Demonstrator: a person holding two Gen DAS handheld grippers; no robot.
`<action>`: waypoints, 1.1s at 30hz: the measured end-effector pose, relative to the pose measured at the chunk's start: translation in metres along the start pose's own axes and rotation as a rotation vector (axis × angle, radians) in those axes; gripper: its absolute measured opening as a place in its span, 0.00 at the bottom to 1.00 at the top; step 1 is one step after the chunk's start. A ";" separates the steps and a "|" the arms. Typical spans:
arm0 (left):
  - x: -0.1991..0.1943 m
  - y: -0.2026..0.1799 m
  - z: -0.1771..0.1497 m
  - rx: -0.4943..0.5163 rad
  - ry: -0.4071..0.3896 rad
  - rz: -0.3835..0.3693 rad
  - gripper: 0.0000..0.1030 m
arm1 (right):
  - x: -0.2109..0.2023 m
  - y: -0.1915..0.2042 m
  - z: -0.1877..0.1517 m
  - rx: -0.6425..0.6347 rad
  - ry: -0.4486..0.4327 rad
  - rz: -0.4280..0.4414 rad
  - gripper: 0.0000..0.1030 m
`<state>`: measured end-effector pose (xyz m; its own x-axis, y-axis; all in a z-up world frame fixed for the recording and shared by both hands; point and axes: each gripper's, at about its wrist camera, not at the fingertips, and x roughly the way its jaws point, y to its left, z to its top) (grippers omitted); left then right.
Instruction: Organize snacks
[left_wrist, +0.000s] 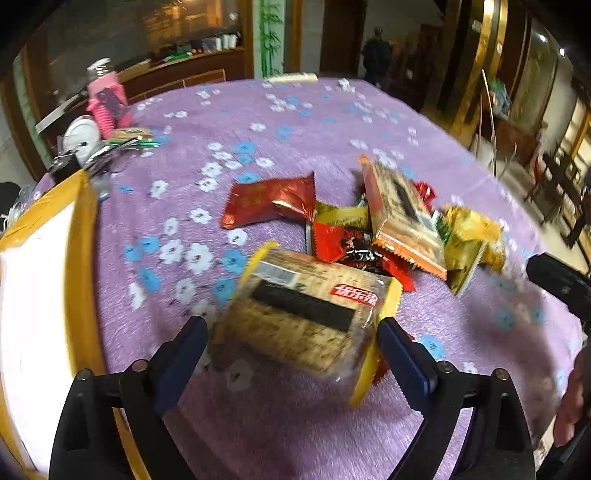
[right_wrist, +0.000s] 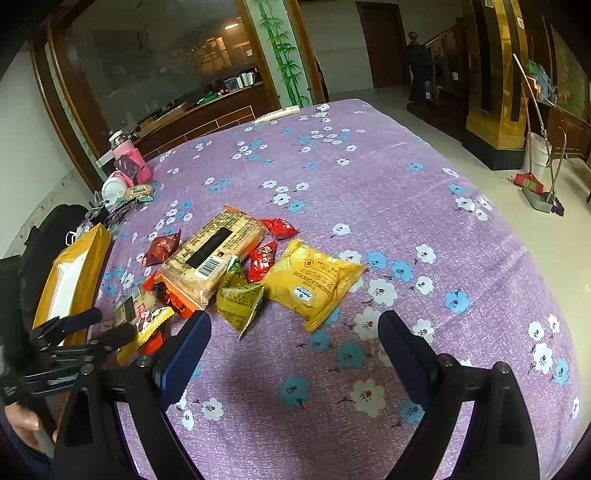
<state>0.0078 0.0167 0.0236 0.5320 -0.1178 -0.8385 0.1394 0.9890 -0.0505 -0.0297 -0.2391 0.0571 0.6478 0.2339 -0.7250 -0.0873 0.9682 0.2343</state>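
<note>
My left gripper (left_wrist: 291, 332) is shut on a cracker pack with yellow ends (left_wrist: 310, 314), held just above the purple cloth; it also shows in the right wrist view (right_wrist: 140, 314). Beyond it lies a snack pile: a red packet (left_wrist: 269, 201), an orange-edged cracker pack (left_wrist: 402, 218), small red sachets (left_wrist: 343, 243) and a yellow bag (left_wrist: 469, 236). My right gripper (right_wrist: 295, 332) is open and empty, just short of the yellow sandwich-cracker bag (right_wrist: 314, 280) and a green-gold triangular packet (right_wrist: 238, 299).
A yellow box with a white inside (left_wrist: 40, 280) stands at the left table edge, also in the right wrist view (right_wrist: 72, 280). A pink bottle (right_wrist: 131, 162), a white cup and wrappers sit at the far left. The flowered cloth (right_wrist: 406, 206) covers the table.
</note>
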 end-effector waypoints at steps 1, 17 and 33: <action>0.002 -0.001 0.001 0.006 0.006 -0.006 0.95 | 0.000 -0.001 -0.001 -0.001 0.001 0.002 0.89; 0.004 0.010 -0.002 -0.034 -0.052 -0.049 0.80 | 0.004 0.031 0.031 0.009 0.045 0.123 0.89; -0.020 0.012 -0.014 -0.019 -0.128 -0.022 0.80 | 0.125 0.067 0.076 0.134 0.328 0.131 0.78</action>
<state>-0.0130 0.0327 0.0321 0.6318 -0.1485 -0.7608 0.1371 0.9874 -0.0789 0.1030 -0.1513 0.0316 0.3587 0.3923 -0.8470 -0.0393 0.9130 0.4061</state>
